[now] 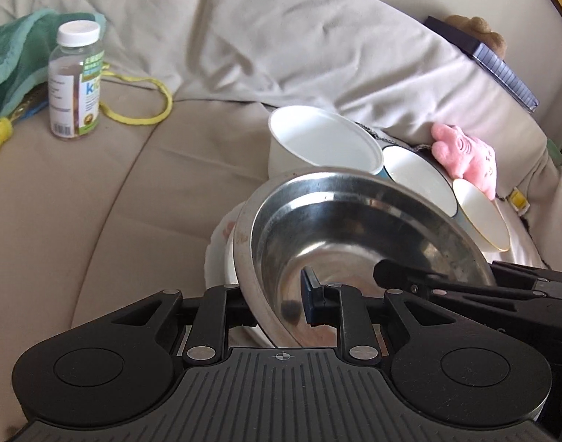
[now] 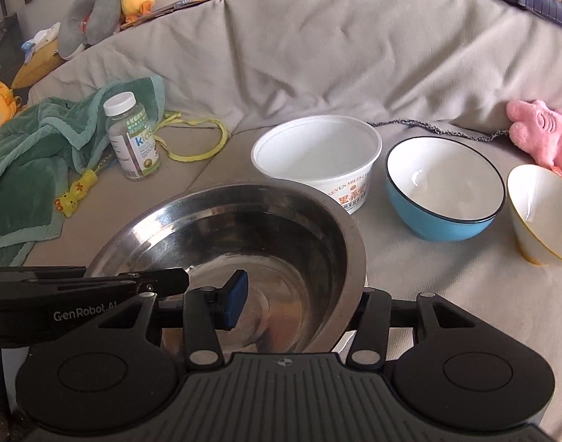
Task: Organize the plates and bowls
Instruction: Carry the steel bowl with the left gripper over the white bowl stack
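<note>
Left wrist view: we see our left tool [image 1: 277, 305] clamped on the near rim of the round stainless-steel bowl [image 1: 354, 243], one blue-padded finger [image 1: 312, 300] inside the bowl and the other outside its wall. The bowl tilts, and a white dish [image 1: 222, 254] shows beneath it at nine o'clock; whether the two touch we cannot tell. The right tool reaches in from three o'clock and grips the same bowl.

Right wrist view: our right tool [image 2: 299, 304] grasps the steel bowl's rim at the opposite side, its blue pad [image 2: 236, 294] within the bowl and the outer finger past the wall at three o'clock. Everything sits on a beige sofa [image 2: 410, 294]. Beyond the steel bowl, at one o'clock, stands a white paper tub with orange lettering [image 2: 318, 154]; just beside it at two o'clock is a blue ceramic bowl with a white inside [image 2: 443, 199], then a cream bowl with a yellow rim [image 2: 538, 213] at three o'clock. A pink plush toy [image 2: 542, 132] lies behind those. At ten o'clock a clear vitamin bottle with a white cap [image 2: 132, 136] stands by a crumpled green towel [image 2: 34, 169].
</note>
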Available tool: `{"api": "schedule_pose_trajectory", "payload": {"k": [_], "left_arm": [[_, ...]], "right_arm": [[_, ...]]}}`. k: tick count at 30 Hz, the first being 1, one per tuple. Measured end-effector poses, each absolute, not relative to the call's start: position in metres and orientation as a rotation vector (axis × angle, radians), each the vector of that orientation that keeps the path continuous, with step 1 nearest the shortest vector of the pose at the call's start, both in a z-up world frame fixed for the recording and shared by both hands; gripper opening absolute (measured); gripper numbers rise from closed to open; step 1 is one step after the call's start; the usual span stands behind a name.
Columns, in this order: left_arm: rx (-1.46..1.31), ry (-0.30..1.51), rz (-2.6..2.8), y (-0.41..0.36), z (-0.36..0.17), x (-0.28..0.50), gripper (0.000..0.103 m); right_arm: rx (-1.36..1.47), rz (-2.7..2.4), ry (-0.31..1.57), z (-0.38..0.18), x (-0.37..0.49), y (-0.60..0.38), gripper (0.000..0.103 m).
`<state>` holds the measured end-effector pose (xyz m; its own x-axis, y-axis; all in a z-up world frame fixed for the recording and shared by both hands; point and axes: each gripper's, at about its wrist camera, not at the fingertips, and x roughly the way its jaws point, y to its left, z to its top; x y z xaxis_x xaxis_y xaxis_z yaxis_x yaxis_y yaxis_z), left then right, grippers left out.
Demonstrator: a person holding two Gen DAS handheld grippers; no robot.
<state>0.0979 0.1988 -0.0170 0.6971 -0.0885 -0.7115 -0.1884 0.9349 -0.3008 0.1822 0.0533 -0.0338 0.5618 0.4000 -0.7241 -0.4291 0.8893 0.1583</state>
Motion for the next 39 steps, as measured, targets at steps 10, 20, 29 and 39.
{"api": "schedule_pose_trajectory", "payload": {"k": [10,20,29,39], "left_arm": [[-0.376,0.864,0.022,0.204,-0.046,0.115,0.023],[-0.396,0.863,0.029,0.211,-0.048,0.114,0.023],[-0.404,0.864,0.023,0.214,-0.047,0.114,0.023],[-0.435,0.852,0.024,0.222,-0.043,0.115,0.023]], "right_arm": [[-0.063,0.462,0.862,-0.047,0.189,0.056,0.048],[-0.077,0.469,0.868,-0.047,0.189,0.059,0.048],[-0.083,0.448,0.859,-0.044,0.191,0.053,0.048],[-0.075,0.440,0.851,-0.043,0.190,0.049,0.048]]}}
